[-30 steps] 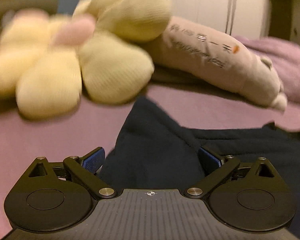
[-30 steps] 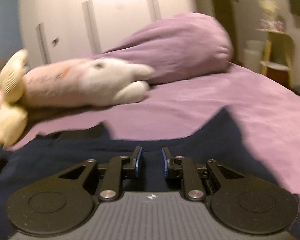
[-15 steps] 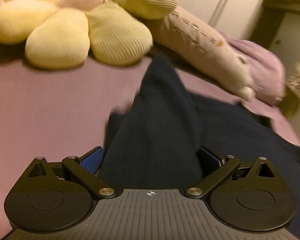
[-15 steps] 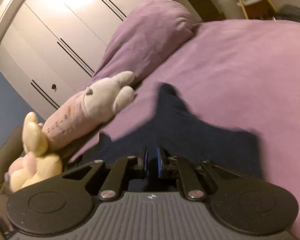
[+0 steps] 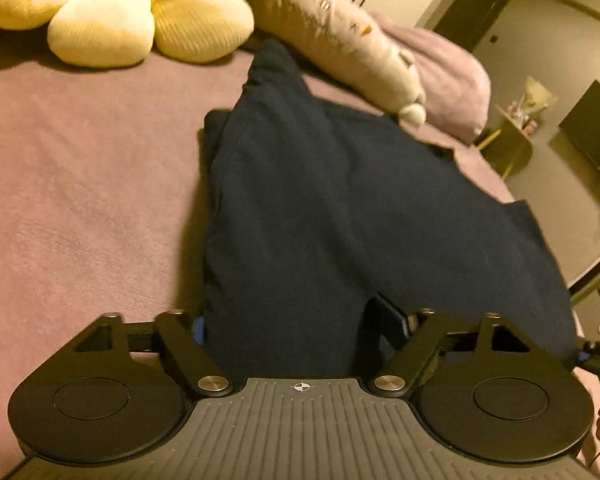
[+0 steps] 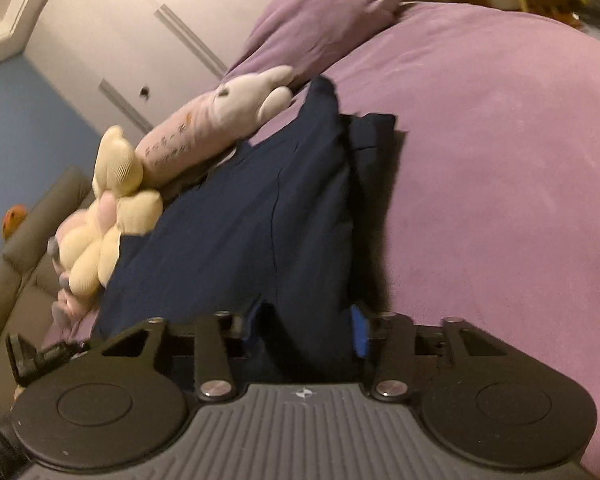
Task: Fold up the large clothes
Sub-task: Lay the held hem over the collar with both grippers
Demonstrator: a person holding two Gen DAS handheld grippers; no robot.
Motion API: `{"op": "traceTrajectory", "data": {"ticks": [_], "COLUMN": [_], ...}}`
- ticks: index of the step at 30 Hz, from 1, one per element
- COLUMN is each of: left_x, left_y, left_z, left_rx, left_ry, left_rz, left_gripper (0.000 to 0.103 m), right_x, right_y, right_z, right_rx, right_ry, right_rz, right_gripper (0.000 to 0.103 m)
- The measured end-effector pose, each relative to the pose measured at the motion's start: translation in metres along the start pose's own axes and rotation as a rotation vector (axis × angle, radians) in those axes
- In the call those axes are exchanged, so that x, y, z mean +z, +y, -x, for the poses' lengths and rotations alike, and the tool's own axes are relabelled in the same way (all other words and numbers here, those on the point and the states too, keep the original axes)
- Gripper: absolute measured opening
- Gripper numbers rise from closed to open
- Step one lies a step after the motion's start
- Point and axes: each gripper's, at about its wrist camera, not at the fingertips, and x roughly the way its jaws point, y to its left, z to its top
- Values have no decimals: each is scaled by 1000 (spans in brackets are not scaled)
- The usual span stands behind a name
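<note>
I hold a tool in each hand over a dark navy garment (image 5: 320, 208) that lies on the purple bed (image 5: 80, 184).

My left tool (image 5: 298, 326) has its jaws spread wide and closing, with a thick fold of the navy cloth between them; its fingers (image 5: 396, 320) flank the fold at 3 and 9 o'clock. I cannot tell whether the pads press on it.

My right tool (image 6: 306, 330) is opening, its blue pads (image 6: 360, 330) set apart, and a bunched edge of the same garment (image 6: 260, 232) sits between them. Here too the contact is unclear.

From the left view the garment runs from my tool toward 12 o'clock, narrowing to a raised tip near the long pink plush toy (image 5: 340, 44). A yellow flower cushion (image 5: 140, 16) lies at 11 o'clock, a purple pillow (image 5: 448, 76) at 1 o'clock.

From the right view the garment stretches toward 11 o'clock, its far tip just beside the plush toy.
</note>
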Motion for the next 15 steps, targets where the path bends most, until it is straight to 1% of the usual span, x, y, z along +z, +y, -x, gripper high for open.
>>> {"op": "traceTrajectory", "data": {"ticks": [1,2,3,4,5,6,7,9,11,12,13,15], "left_x": [1,2,3,4,4,4,4,6,7,6,3,-6], "left_y": [2,2,0,-2,-5,-6,-9,-12,-18,-23,-30,-37], "left_z": [-2,-2,-1,3,8,13,20,37,55,66,78,90], "left_rx": [-1,-1,-1,-9,-8,-11,-19,-45,-103,-137,-140,-132], "left_ry": [1,0,-9,-19,-27,-30,-34,-45,-62,-61,-62,-53], "left_rz": [22,49,64,70,66,59,50,46,54,55,33,-8], "left_gripper": [77,71,57,50,40,33,30,22,20,20,20,20], "right_x": [2,4,7,8,8,9,9,11,16,18,17,13], "right_y": [-3,-5,-6,-5,-2,6,14,29,38,44,52,69], "right_z": [-3,-6,-9,-12,-14,-15,-12,-2,11,19,27,42], "right_rx": [20,36,49,45,38,30,25,47,106,154,178,172], "right_ry": [7,11,13,12,12,11,5,-9,-23,-18,-15,-5], "right_rz": [-11,-23,-29,-30,-25,-9,17,48,41,29,37,102], "right_gripper": [37,36,34,28,22,20,17,16,12,11,11,11]}}
